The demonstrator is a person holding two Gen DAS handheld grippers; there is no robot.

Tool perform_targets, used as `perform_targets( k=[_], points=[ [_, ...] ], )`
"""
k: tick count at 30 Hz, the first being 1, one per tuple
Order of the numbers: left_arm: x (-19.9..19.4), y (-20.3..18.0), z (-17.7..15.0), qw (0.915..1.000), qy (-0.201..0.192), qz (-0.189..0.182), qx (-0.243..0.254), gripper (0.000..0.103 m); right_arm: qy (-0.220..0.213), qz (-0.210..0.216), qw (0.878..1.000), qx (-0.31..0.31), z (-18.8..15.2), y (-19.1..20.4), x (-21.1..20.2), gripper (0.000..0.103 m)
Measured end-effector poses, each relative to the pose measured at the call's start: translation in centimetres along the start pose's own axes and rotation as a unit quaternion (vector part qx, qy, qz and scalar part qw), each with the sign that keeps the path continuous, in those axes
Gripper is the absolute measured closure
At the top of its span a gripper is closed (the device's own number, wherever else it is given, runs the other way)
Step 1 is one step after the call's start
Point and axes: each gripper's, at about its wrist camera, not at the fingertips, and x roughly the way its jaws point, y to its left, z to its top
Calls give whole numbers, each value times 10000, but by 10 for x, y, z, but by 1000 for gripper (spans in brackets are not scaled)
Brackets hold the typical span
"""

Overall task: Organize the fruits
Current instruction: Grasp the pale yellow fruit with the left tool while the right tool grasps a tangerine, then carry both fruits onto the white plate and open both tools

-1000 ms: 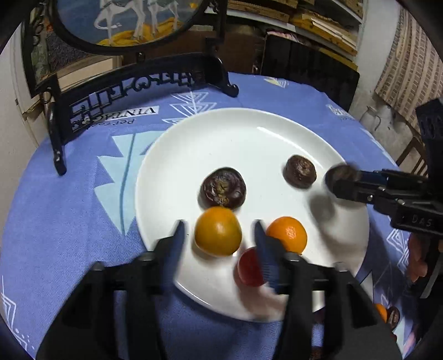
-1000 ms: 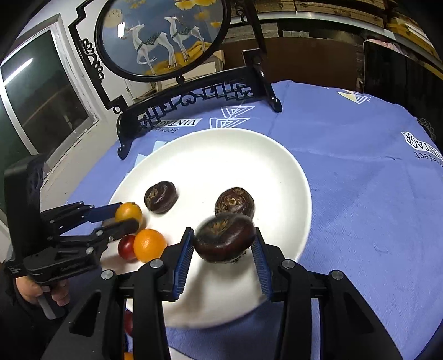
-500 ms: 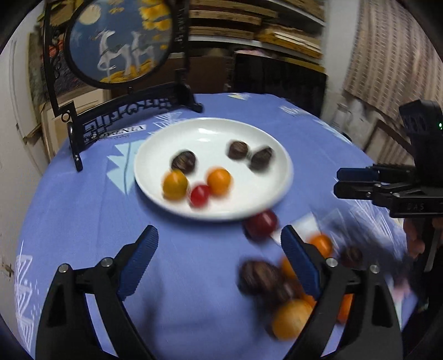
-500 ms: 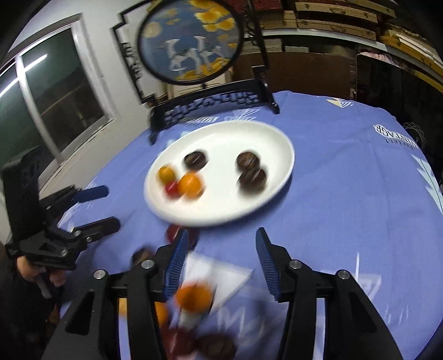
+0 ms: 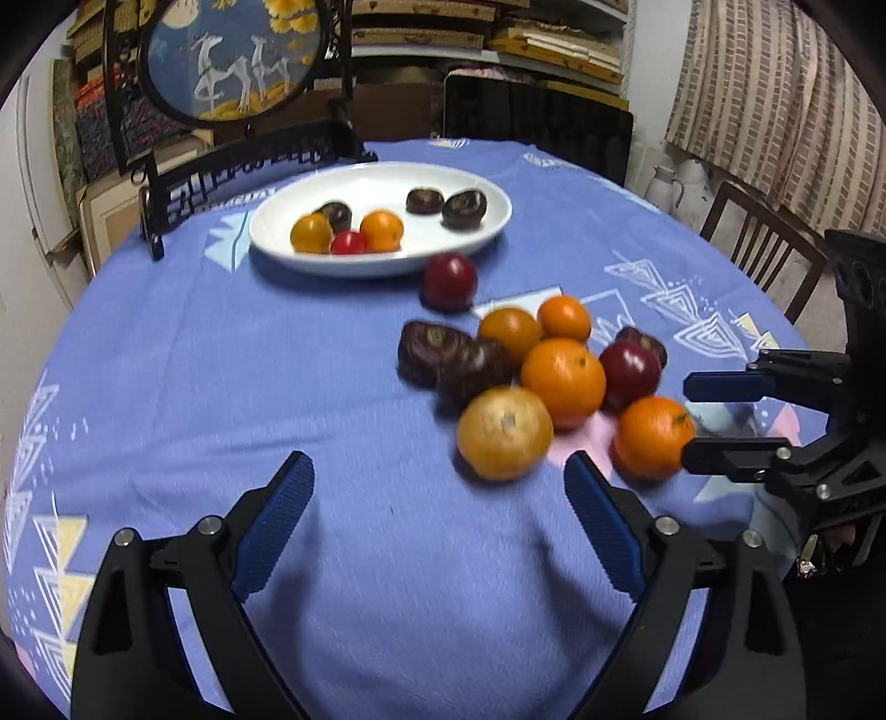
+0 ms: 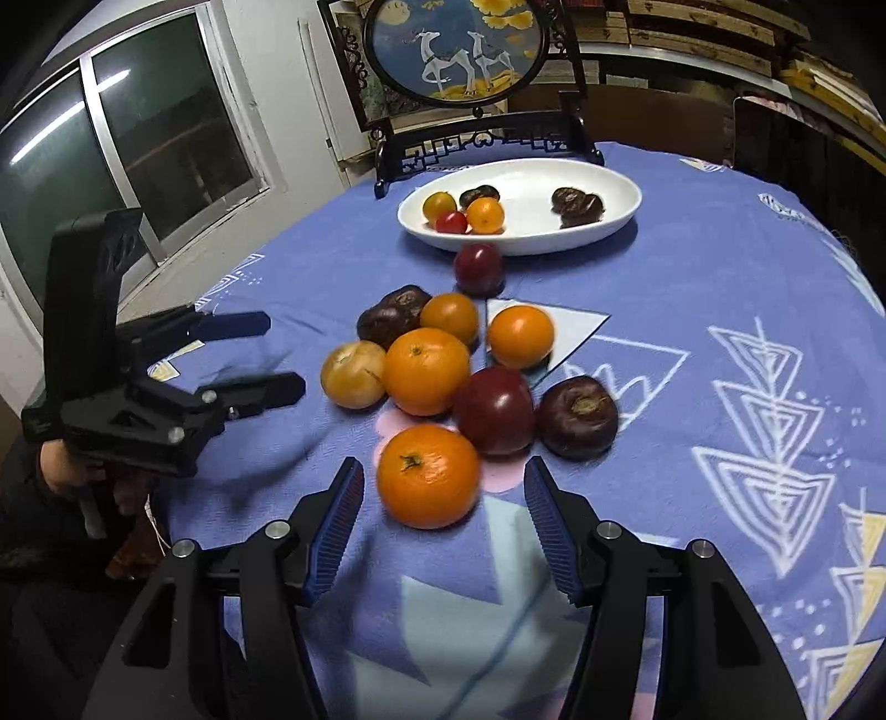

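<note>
A white plate at the far side holds several small fruits: orange, red and dark brown ones. A pile of loose fruits lies on the blue cloth nearer me: oranges, dark red plums and dark brown fruits. My left gripper is open and empty, just short of a yellow-orange fruit. My right gripper is open, its jaws either side of the nearest orange without touching it. That orange also shows in the left wrist view. A red plum lies alone by the plate.
A black ornamental stand with a round deer picture stands behind the plate. A wooden chair is beyond the table's right edge. A window is at the left. The round table has a blue patterned cloth.
Both grippers pulled back from the plate toward the near table edge. The right gripper released its dark brown fruit onto the plate and now brackets an orange. The left gripper opened wide.
</note>
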Motion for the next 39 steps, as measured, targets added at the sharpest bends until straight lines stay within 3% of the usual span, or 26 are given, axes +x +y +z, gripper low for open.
perform_targets(
  k=[3,6,16,21,23,25,39],
  points=[
    [0,-1,-5,10000,43,17,-23,14,39,-83,9999,-93,-2,8,10,43],
    [1,-6,-5,9999,44,82,37,14,81,-187,9996,-179,-1,12,20,59],
    [20,-28,12,9989,148,227,391,14,-294,-162,9992,208,-13,-11,-2,60],
    [38,-42,14,9971,363,249,616,36,-365,-160,9985,372,-16,-23,-11,60],
    [45,-41,14,9972,466,147,567,56,-383,-149,9984,400,-17,-25,-12,60],
    [43,-37,15,9980,414,93,471,62,-389,-130,9983,412,-18,-26,-12,60],
    [-1,-26,12,9997,-77,-142,170,62,-453,77,9983,359,-11,-21,-26,60]
  ],
)
